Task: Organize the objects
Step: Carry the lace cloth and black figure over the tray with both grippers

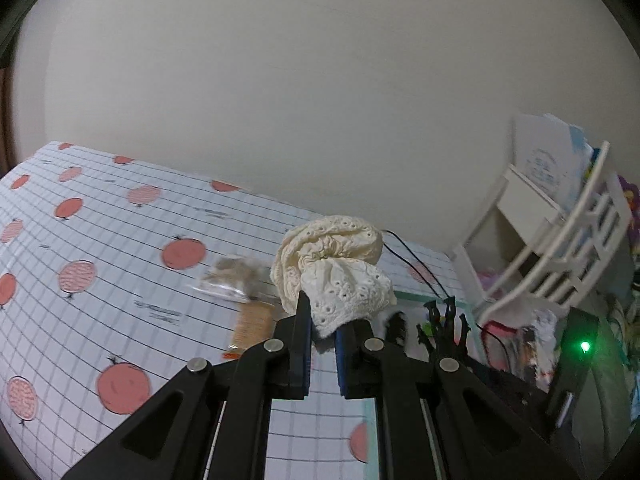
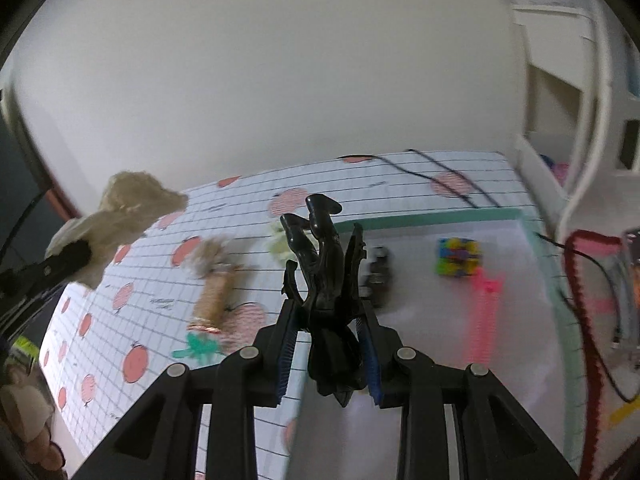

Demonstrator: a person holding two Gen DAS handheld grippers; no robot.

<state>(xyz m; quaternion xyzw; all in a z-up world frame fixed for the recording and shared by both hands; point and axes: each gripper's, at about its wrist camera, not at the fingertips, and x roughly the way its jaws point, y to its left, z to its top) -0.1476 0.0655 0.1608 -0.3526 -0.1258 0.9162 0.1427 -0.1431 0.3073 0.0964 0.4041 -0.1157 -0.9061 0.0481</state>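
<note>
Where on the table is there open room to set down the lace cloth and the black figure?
Bare tablecloth lies left of the snack wrapper, toward the wall. The white mat has room between the black toy and the pink comb. The right edge near the white rack and cables is crowded.

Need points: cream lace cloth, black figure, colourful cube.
cream lace cloth (image 1: 332,264), left wrist view, middle of the bunched fabric
black figure (image 2: 326,280), right wrist view, torso above the fingers
colourful cube (image 2: 458,257), right wrist view, centre face

Both wrist views low over tablecloth (image 1: 120,240), facing wall; share far right corner, white rack (image 2: 580,140).
</note>
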